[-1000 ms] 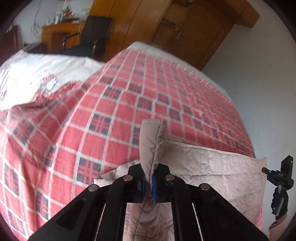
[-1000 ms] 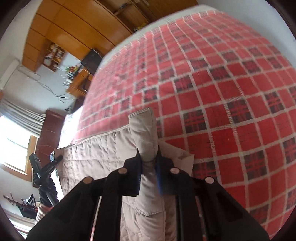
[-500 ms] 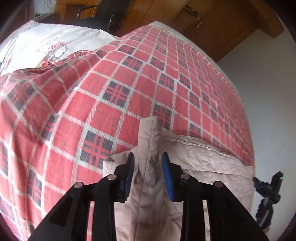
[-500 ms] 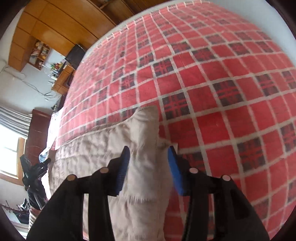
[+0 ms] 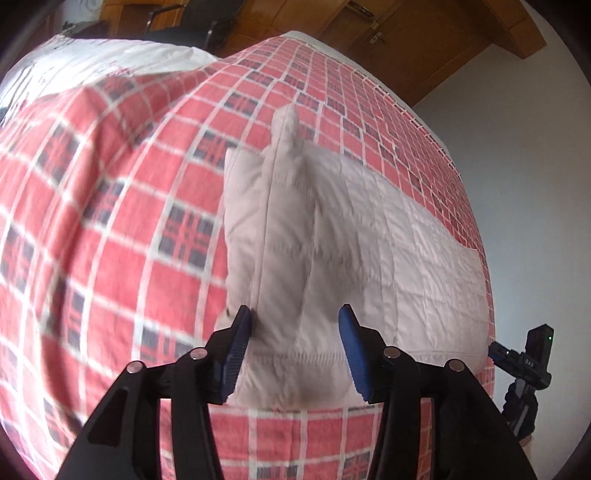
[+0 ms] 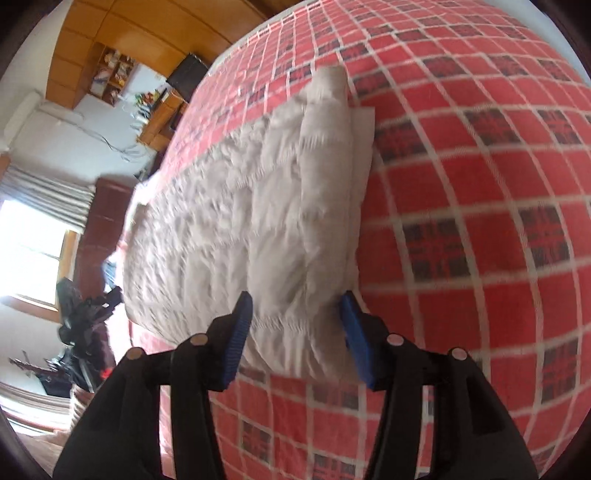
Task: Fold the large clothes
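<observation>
A pale pink quilted garment (image 5: 332, 251) lies folded on the red plaid bedspread (image 5: 122, 236). One pinched corner of it still stands up as a ridge. My left gripper (image 5: 295, 347) is open just above the garment's near left end, with its blue pads apart and nothing held. In the right wrist view the same garment (image 6: 258, 221) stretches away to the left. My right gripper (image 6: 295, 336) is open over its near right end, clear of the cloth.
The bedspread (image 6: 480, 206) covers the whole bed. A white patterned cloth (image 5: 103, 70) lies at the far left. A black chair (image 5: 192, 26) and wooden wardrobe doors (image 5: 388, 40) stand behind the bed. A black tripod (image 5: 524, 373) stands at the bed's right edge.
Both grippers opened, let go of the garment's corners and drew back. The garment now rests on the bedspread by itself.
</observation>
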`<move>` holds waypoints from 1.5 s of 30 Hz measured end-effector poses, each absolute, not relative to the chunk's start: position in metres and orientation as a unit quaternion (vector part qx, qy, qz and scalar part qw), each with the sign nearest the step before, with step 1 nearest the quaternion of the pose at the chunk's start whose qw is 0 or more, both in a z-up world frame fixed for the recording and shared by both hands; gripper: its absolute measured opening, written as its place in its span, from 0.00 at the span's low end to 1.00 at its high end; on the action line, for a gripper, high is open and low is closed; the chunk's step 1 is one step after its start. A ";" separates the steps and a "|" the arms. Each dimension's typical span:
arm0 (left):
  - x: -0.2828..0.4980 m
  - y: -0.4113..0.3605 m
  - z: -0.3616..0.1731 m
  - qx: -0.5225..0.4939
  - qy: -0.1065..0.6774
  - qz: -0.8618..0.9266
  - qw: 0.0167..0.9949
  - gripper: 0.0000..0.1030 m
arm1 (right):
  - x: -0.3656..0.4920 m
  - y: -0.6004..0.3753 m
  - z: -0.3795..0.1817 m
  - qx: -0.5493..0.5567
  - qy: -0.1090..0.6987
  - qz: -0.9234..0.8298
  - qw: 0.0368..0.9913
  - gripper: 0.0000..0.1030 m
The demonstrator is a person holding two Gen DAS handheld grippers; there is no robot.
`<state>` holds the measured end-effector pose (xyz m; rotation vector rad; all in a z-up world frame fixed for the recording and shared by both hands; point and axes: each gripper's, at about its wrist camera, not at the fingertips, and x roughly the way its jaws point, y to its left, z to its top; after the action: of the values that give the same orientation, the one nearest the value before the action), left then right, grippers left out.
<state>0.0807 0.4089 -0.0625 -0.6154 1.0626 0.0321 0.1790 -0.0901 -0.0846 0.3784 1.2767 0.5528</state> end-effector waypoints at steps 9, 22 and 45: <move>0.074 0.415 -0.059 -0.322 0.484 0.008 0.814 0.06 | 0.166 -0.094 -0.066 0.166 0.572 0.256 0.762 0.07; 0.072 0.423 -0.095 -0.334 0.502 -0.012 0.797 0.08 | 0.177 -0.098 -0.103 0.167 0.604 0.234 0.743 0.06; 0.150 0.457 -0.102 -0.314 0.509 -0.022 0.801 0.70 | 0.254 -0.116 -0.118 0.274 0.589 0.270 0.711 0.72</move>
<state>0.1497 0.4571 -0.1017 -0.6724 1.0921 -0.0469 0.2535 -0.1156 -0.1179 0.6070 1.3059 0.5983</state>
